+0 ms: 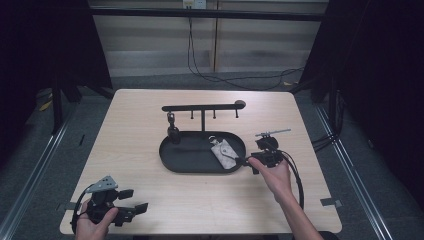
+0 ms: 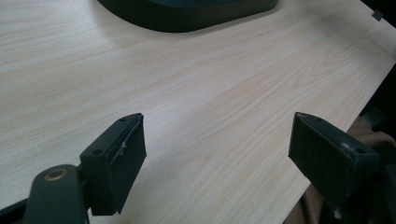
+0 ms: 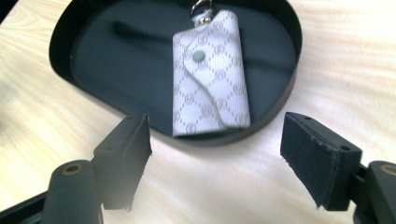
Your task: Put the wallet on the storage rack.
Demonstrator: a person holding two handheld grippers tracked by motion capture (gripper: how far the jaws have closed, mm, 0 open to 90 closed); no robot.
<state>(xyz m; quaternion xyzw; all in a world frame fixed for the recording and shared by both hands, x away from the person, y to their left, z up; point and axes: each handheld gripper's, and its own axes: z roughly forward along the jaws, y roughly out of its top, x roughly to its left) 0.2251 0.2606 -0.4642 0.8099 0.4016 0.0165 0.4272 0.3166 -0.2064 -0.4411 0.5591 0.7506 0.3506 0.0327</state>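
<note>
The little patterned key pouch [image 3: 209,74] lies flat in the black oval tray [image 3: 79,86] on the counter [image 1: 140,165], near the tray's right end. My right hand-held gripper [image 3: 215,154] is wide open just beside the tray, holding nothing. My left hand-held gripper [image 2: 217,158] is open too, far away

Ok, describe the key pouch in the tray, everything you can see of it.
The key pouch is a flat, pale case with a repeating small-logo print, looking like coated fabric or leather. A curved flap closes it with one grey snap, and a metal ring sticks out of its far end. It lies flat on the floor of the black oval tray, toward the tray's right end, its near end against the rim. The right gripper hovers open just outside the rim, not touching it.
</note>
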